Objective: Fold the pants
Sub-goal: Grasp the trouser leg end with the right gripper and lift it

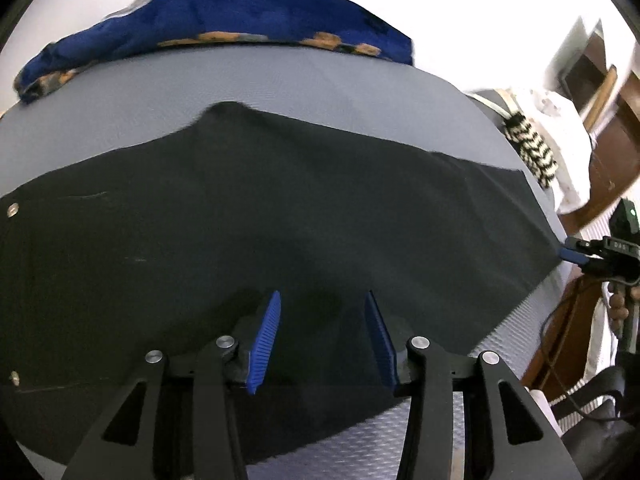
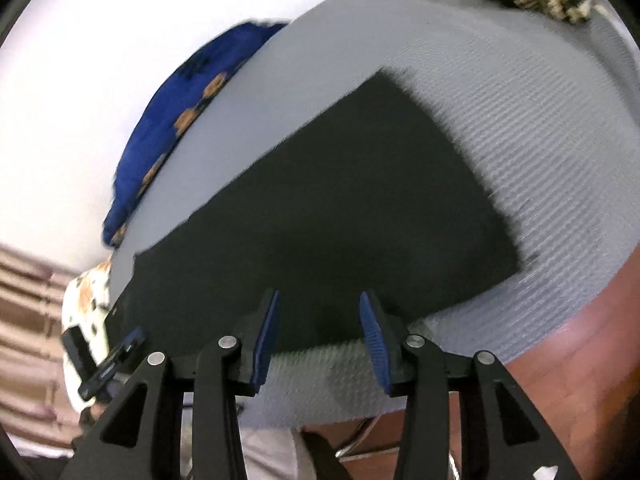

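Black pants (image 1: pixel 248 216) lie flat on a grey ribbed mattress (image 1: pixel 280 84), with metal buttons at their left end. My left gripper (image 1: pixel 322 300) is open and empty, hovering just above the near part of the pants. The right gripper (image 1: pixel 576 254) shows at the pants' right edge in the left wrist view. In the right wrist view the pants (image 2: pixel 340 200) stretch away as a long black panel. My right gripper (image 2: pixel 318 300) is open and empty over the pants' near edge. The left gripper (image 2: pixel 108 364) shows at the lower left there.
A blue blanket with orange patches (image 1: pixel 224 20) lies along the far side of the mattress. A black-and-white striped cloth (image 1: pixel 528 144) and white bedding sit at the right end. A brown wooden bed frame (image 2: pixel 580 352) borders the mattress (image 2: pixel 540 128). White wall behind.
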`<state>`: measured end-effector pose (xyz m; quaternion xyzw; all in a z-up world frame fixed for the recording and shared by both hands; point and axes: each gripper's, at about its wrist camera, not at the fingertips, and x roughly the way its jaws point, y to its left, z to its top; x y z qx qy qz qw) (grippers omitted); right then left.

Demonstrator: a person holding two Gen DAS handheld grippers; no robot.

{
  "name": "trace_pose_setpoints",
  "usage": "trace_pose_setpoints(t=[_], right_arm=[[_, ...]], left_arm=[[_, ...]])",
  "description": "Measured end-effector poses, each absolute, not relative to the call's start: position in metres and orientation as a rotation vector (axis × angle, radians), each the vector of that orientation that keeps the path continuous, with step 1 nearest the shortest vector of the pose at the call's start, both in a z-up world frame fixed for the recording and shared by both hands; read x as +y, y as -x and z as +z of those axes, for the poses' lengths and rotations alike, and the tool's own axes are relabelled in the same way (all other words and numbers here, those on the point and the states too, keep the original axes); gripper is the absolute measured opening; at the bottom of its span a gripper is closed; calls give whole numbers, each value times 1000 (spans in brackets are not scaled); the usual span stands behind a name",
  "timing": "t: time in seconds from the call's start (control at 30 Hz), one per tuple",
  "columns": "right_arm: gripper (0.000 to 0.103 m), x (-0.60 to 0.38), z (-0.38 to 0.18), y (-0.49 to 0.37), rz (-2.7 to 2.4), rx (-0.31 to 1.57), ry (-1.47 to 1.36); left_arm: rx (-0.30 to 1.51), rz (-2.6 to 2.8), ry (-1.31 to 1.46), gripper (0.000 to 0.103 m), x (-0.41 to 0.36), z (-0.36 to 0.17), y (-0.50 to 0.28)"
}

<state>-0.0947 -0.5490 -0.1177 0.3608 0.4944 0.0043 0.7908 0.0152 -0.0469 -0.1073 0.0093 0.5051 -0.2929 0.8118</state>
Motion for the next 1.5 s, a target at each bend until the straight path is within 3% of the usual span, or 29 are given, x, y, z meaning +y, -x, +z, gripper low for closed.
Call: trace_pose_setpoints(t=[0.07,0.13,0.2,0.3,0.37,0.43,0.47,0.7,0.97,1.03,1.1,1.5], right_arm=[[36,-546,-128,93,58,1090,-779],[20,-558,-133,93,-14,1074,-715],[14,-579,-136,92,-99,1046,-714],[14,-601,-136,84,-146,1032,-695],[25,-613,-130,81,-153,1022,-697],[48,-625,-123,84,-127,993,-737],[52,-632,-123,84,-104,992,-761],[52,-669,-150,99,71,1028,-917],[32,-662,-173,76,246,958,-1023],[18,-656,-177,66,248,951,-1034],[11,-655,-181,63,231,956,-1052],[9,-553,-96,16,297,943,-942]], left_arm=[[1068,-668,-45,46,-62,-103,-7],[1065,-691,-75,46,-77,-102,-2],[1070,-709,-87,46,-88,-102,-1],[1078,-722,-108,46,-101,-103,0],[1091,-736,-120,46,-112,-104,2],[1092,-753,-119,47,-119,-103,3],[1096,-756,-119,47,-122,-104,3],[1139,-775,-128,47,-143,-109,2],[1134,-761,-121,49,-149,-112,-2],[1132,-759,-104,51,-149,-113,-2],[1128,-753,-96,52,-149,-113,-1],[1085,-653,115,52,-74,-80,-22]])
